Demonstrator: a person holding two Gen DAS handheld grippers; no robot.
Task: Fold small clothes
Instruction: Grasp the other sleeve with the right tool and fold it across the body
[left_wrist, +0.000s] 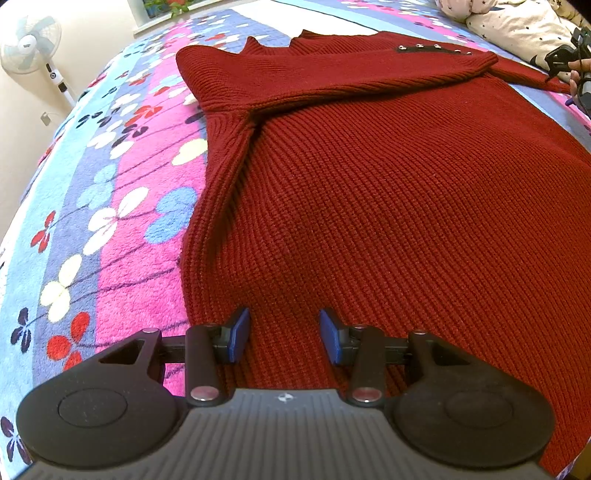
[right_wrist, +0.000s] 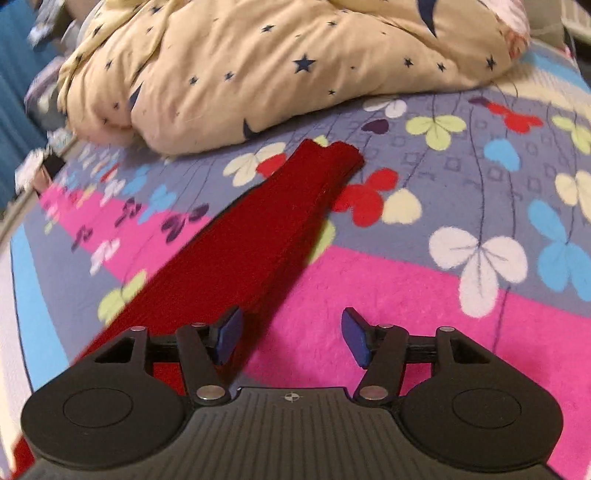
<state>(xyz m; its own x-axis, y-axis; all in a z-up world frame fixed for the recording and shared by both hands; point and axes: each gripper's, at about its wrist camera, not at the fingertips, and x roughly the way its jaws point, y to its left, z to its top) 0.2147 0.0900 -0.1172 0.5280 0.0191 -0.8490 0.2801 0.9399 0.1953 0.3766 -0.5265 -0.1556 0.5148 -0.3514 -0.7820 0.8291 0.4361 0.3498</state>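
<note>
Starting at the far left of the left wrist view, a white standing fan (left_wrist: 31, 46) stands by the wall, off the bed, and the flowered blanket (left_wrist: 110, 206) lies bare from the bed's rounded edge to the sweater's left side seam. The red knit sweater (left_wrist: 388, 192) is spread flat on the blanket, its left sleeve (left_wrist: 295, 79) folded across the chest so the cuff reaches the row of metal studs (left_wrist: 436, 48) near the right shoulder. The left tool (left_wrist: 284, 338) hangs over the sweater's lower hem with its blue pads (left_wrist: 238, 334) apart and nothing pinched between them, so it is released. At the right edge the right tool (left_wrist: 565, 61) shows small and dark past the sweater's right side, with fingers (left_wrist: 576, 70) on it. In the right wrist view the right sleeve (right_wrist: 280, 229) runs out straight and flat across the blanket, its cuff (right_wrist: 336, 157) ending just short of a star-printed quilt (right_wrist: 280, 70) bunched at the far side. The right tool (right_wrist: 291, 338) is released too: its left pad sits over the sleeve's near edge, and open pink blanket lies between the pads and off to the right.
</note>
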